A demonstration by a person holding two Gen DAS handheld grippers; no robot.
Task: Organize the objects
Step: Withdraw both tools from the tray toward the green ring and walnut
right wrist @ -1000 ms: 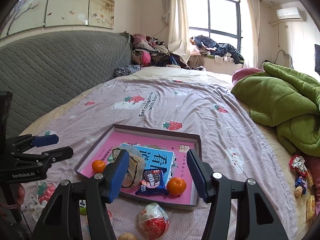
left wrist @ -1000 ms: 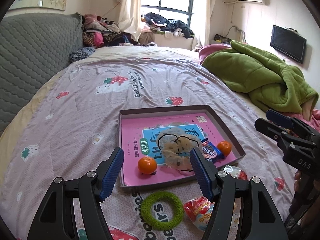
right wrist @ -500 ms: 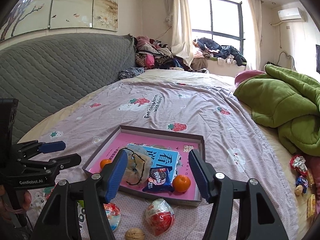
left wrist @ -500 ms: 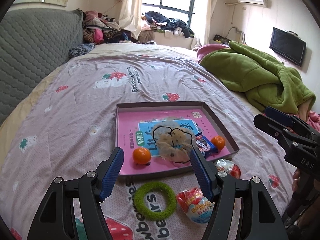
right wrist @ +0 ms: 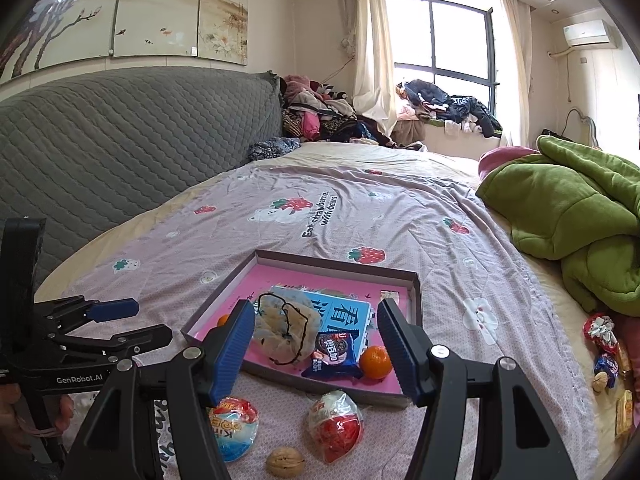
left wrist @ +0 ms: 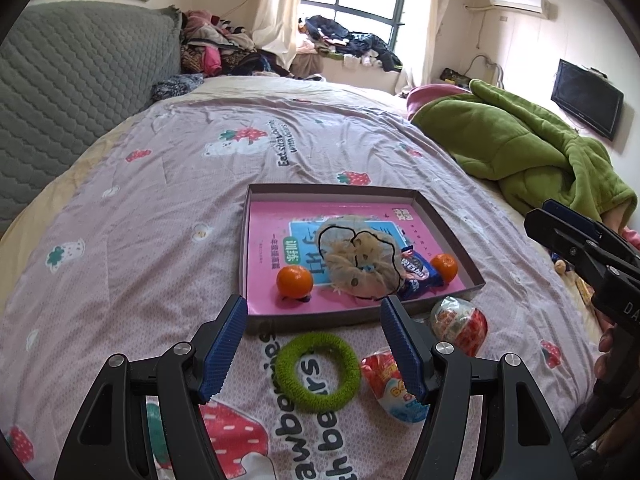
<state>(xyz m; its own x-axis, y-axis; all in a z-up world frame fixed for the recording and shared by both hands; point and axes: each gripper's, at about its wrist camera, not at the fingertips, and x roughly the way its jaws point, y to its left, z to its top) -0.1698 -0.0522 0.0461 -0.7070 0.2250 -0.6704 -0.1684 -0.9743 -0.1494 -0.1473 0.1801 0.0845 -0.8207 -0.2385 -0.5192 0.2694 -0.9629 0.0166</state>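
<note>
Snacks and oranges sit in the tray (left wrist: 448, 226); a green ring (left wrist: 319, 372) lies just outside, under the wide, empty left gripper (left wrist: 312, 346). Right gripper (right wrist: 316, 346) spreads, empty too.

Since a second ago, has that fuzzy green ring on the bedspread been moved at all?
No. The fuzzy green ring still lies just outside the near wall of the shallow cardboard tray, on the same printed lettering; only the camera has shifted.

Daylight is pouring in through the large dark-framed window (right wrist: 444, 68), blowing out its panes to white and washing the cream curtains beside it. The lilac strawberry-print bedspread (left wrist: 168, 200) below is lying evenly lit with soft shadows. Fisheye bending is curving everything toward black corners; focus is staying sharp.
</note>
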